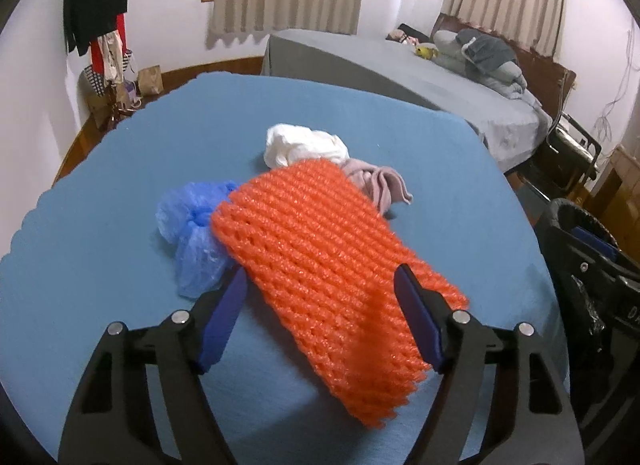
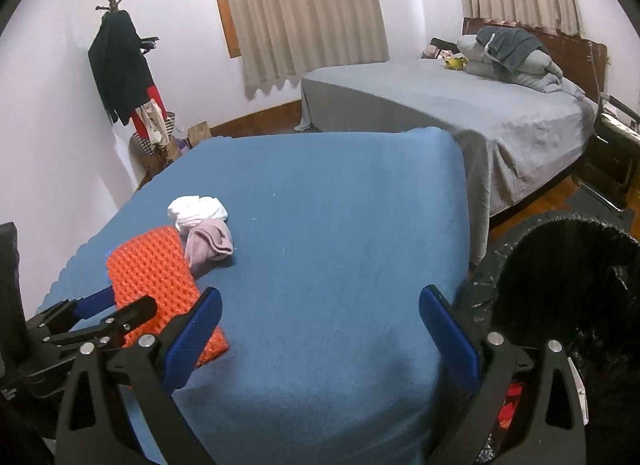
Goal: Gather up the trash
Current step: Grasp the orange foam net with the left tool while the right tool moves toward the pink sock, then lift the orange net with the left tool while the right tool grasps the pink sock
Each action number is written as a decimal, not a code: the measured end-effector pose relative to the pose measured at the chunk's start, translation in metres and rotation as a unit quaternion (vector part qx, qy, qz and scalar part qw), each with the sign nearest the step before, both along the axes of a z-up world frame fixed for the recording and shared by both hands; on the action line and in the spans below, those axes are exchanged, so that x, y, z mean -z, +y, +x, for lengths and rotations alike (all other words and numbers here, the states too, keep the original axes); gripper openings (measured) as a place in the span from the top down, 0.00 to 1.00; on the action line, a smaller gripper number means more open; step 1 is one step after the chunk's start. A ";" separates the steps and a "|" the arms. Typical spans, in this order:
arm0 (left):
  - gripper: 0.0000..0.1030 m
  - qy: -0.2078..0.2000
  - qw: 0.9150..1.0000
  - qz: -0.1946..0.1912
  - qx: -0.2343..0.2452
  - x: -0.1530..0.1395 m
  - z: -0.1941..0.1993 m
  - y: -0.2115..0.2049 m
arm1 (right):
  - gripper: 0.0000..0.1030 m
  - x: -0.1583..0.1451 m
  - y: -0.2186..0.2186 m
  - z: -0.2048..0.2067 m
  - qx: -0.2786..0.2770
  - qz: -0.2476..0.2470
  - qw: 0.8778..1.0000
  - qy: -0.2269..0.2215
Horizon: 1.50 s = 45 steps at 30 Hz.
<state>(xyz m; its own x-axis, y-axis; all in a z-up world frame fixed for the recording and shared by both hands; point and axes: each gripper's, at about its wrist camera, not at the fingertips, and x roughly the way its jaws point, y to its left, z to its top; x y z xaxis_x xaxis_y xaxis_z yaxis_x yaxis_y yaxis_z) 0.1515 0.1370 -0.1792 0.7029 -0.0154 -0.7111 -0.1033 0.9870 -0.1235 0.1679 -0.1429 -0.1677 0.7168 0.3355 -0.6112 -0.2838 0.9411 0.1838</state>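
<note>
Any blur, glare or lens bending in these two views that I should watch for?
Left wrist view: orange foam net sleeve soft at its near end, shadow beneath; blue table cover bulges. Right wrist view: black-lined trash bin interior too dark; beige curtains bow; no glare.

Two matching hand-held tools, black frames with blue fingers

The left tool point(image 1: 320, 297) and right tool point(image 2: 320, 329) each have black plastic arms with triangular cut-outs, round silver pivot screws, and flat, deep-blue fingers point(image 2: 452, 337) with a finely ribbed surface.
</note>
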 end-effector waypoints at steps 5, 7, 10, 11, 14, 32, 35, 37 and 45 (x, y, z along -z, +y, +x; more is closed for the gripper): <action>0.73 0.010 1.000 -0.011 0.025 0.005 0.001 -0.007 | 0.06 0.001 0.000 0.000 -0.001 -0.002 1.000 0.001; 0.83 0.006 0.999 -0.008 0.032 0.004 -0.001 -0.011 | 0.06 0.001 0.000 0.000 -0.001 -0.003 1.000 -0.001; 0.87 -0.004 0.999 -0.005 0.038 0.000 -0.003 -0.014 | 0.06 0.000 -0.001 0.001 0.000 -0.004 1.000 -0.003; 0.87 -0.008 0.999 -0.004 0.040 -0.002 -0.004 -0.014 | 0.06 0.000 -0.001 0.001 0.000 -0.004 1.000 -0.003; 0.88 -0.026 0.999 -0.002 0.046 -0.010 -0.007 -0.017 | 0.06 -0.002 -0.003 0.001 0.000 -0.004 1.000 -0.006; 0.88 -0.102 0.994 0.022 -0.009 -0.061 -0.014 0.025 | 0.06 -0.021 0.009 0.015 -0.011 0.008 1.000 -0.028; 0.88 -0.109 0.993 0.023 -0.023 -0.065 -0.012 0.035 | 0.06 -0.024 0.018 0.019 -0.017 0.011 0.999 -0.031; 0.88 -0.115 0.993 0.025 -0.028 -0.069 -0.010 0.040 | 0.06 -0.025 0.026 0.021 -0.022 0.012 0.999 -0.033; 0.88 -0.123 0.991 0.025 -0.056 -0.070 -0.005 0.067 | 0.06 -0.016 0.060 0.041 -0.037 0.017 0.999 -0.017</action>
